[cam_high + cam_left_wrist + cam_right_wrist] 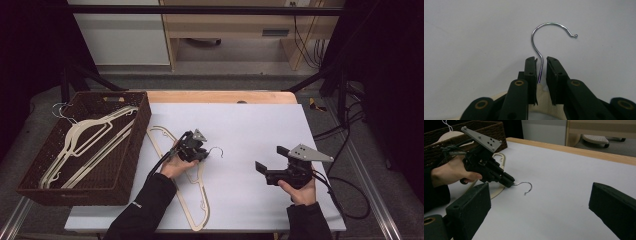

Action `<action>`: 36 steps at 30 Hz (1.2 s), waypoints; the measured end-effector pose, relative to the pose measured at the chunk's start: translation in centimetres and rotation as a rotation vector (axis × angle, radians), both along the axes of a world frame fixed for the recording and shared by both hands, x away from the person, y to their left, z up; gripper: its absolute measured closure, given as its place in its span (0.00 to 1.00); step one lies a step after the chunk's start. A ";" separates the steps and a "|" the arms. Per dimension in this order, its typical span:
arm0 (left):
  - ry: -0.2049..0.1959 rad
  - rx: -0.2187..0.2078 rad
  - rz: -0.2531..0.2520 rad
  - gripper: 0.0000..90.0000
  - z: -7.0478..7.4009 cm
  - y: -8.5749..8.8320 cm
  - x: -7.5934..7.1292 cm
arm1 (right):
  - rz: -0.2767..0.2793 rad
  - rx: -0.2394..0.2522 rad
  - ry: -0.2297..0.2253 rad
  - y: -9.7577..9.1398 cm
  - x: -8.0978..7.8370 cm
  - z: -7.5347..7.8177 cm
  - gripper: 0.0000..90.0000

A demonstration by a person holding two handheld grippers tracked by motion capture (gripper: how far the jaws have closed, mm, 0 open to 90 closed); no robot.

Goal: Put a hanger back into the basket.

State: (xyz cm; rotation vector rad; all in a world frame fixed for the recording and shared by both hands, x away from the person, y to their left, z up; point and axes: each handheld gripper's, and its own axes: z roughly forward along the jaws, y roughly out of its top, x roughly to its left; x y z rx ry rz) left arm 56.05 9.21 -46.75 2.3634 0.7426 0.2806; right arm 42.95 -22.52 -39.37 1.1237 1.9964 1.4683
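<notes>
Black, blocky jaws of the left gripper (541, 67) nearest the lens, matte plastic with brass-coloured rivets, drawn close on either side of the wire hook (549, 32) of a clothes hanger (192, 200). Thin chromed wire, round in section, curling to a small bead at its tip; shank running down between the two pads (531, 72) to the cream shoulder of the hanger just beneath. Narrow gap visible on the right side of the wire, left pad touching or nearly so; not yet a firm clamp as far as can be told. No earlier picture to compare.

Hanger itself flat, cream-coloured, smooth, lying on the white sheet (240, 130) covering the wooden table (220, 96), just right of a dark woven wicker basket (135, 150) holding more cream hangers (90, 142).

Right gripper (267, 162) well apart to the right, above the sheet, jaws spread wide with nothing between them; grey three-cornered plate on top.

No readable writing or brand anywhere.
</notes>
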 end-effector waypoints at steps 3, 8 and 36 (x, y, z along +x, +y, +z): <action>0.010 -0.003 0.001 0.90 0.0 0.0 0.0 | 0.010 -0.011 -0.003 -0.1 0.0 0.0 0.05; 0.017 0.010 0.003 0.93 0.1 -0.2 0.1 | 0.011 -0.009 0.004 0.0 0.1 -0.1 0.05; -0.098 -0.073 -0.008 1.00 4.4 1.4 -2.6 | 0.135 0.030 0.051 4.2 0.6 -0.8 0.08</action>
